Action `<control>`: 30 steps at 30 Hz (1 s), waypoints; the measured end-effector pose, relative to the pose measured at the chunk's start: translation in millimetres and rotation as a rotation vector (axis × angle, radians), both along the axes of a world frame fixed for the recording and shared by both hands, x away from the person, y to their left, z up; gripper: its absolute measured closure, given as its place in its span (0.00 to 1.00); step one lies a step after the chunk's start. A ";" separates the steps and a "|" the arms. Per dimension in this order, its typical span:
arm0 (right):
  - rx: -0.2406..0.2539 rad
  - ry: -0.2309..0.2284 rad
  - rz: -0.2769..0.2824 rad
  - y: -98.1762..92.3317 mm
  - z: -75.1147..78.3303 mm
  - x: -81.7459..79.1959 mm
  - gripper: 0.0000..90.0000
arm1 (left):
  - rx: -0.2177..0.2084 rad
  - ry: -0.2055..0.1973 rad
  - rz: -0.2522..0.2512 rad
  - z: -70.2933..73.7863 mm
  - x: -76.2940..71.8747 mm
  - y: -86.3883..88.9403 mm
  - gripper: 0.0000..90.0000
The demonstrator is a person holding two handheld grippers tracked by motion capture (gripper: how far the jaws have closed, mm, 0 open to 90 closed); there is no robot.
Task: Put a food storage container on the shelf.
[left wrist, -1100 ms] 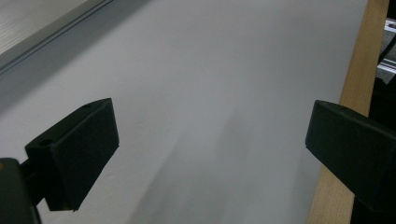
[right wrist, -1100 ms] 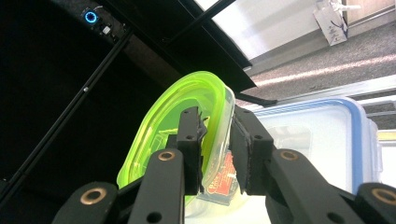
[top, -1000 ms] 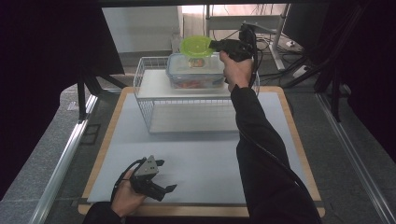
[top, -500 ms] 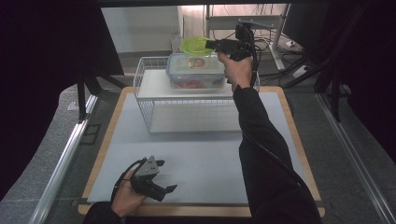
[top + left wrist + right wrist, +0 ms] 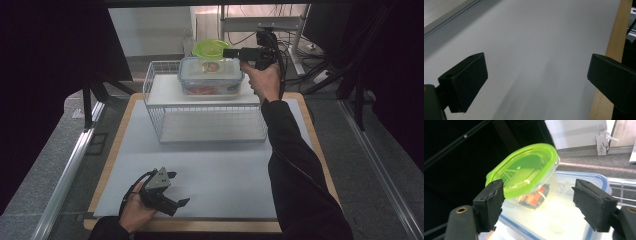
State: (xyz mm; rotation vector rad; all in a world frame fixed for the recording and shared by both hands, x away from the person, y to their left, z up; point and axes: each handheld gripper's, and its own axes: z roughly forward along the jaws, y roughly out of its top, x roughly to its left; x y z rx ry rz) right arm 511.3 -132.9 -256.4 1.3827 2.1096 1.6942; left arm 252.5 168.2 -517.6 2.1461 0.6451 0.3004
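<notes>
Right gripper, high view: jaws just opening, beside green-lidded tub atop blue-rimmed box on wire rack. Left gripper open on counter. Right gripper view: tub tilted, lid facing camera, red packet inside, jaws clear.

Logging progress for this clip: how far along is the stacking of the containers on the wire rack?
Done: the green-lidded container sits on the blue-rimmed container, itself on the wire rack. In hand: the right tongs have just been opening, one pad touching the green lid's edge, the other clear. Left: drawing that hand back; the left tongs hang open over the grey mat.
</notes>
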 end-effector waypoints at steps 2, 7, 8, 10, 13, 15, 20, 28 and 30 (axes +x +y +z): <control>-0.019 -0.017 0.017 -2.3 -0.5 -4.6 0.25 | 0.001 0.000 0.000 -0.1 0.0 -0.2 0.03; -0.078 -0.063 0.059 -4.3 -2.7 -17.4 0.20 | 0.003 0.003 -0.002 -0.8 0.2 -0.7 0.03; -0.094 -0.072 0.064 -3.8 -4.3 -21.0 0.19 | 0.003 0.003 -0.003 -0.8 0.2 -0.7 0.03; -0.111 -0.077 0.079 -3.1 -6.9 -25.8 0.18 | 0.003 0.003 -0.005 -1.2 0.3 -0.9 0.03; -0.138 -0.098 0.096 -2.7 -11.6 -33.9 0.15 | -0.003 0.000 -0.010 -1.6 0.3 -1.3 0.02; -0.145 -0.114 0.108 -3.0 -15.3 -38.9 0.13 | -0.017 0.003 -0.013 -1.6 0.3 -1.2 0.02; -0.178 -0.134 0.124 -4.8 -24.0 -50.0 0.08 | -0.048 0.013 -0.017 -1.5 0.8 -0.4 0.01; -0.181 -0.171 0.125 -14.4 -32.2 -64.7 0.07 | -0.053 0.012 -0.029 -1.7 0.6 -1.2 0.01; -0.199 -0.175 0.140 -15.6 -34.2 -69.2 0.09 | -0.052 0.012 -0.033 -2.0 0.6 -1.6 0.01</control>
